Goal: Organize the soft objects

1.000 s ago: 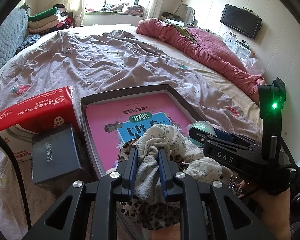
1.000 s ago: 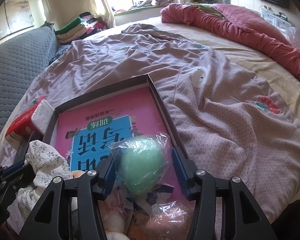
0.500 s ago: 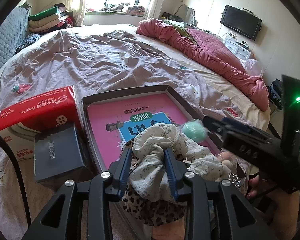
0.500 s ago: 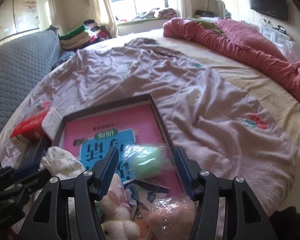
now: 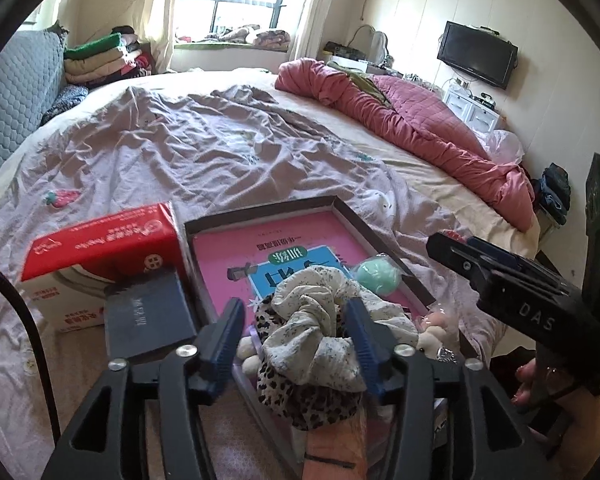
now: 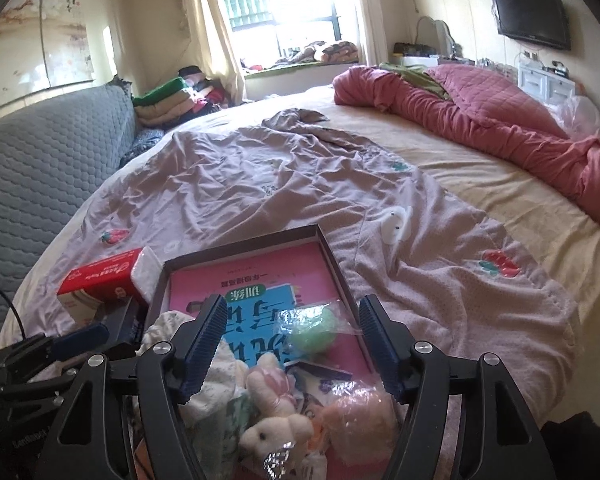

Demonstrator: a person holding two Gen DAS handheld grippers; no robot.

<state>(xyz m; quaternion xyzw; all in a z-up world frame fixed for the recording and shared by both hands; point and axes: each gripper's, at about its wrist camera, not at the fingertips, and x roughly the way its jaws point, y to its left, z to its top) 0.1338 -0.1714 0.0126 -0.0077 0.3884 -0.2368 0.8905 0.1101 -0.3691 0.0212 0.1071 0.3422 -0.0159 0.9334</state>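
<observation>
Both tongs just opened: left tongs [image 5: 296, 334] released the cream floral scrunchie [image 5: 324, 320], right tongs [image 6: 292, 344] dropped the bagged green ball [image 6: 312, 334] into the tray [image 6: 240, 250]. Plush pile [image 6: 276, 412] partly hidden, probably bunnies.

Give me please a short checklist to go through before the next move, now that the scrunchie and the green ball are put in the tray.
1. Left gripper free of the white scrunchie: ok; its jaws have just been opening and the pads stand apart from the cloth.
2. Right gripper free of the green ball: ok; jaws have just been opening, ball lies below them.
3. Ball inside the tray: ok, near the right wall.
4. Scrunchie fully inside the tray: cannot tell; its near edge is hidden.
5. Plush toys inside the tray: cannot tell.
6. The two grippers apart from each other: ok.
</observation>
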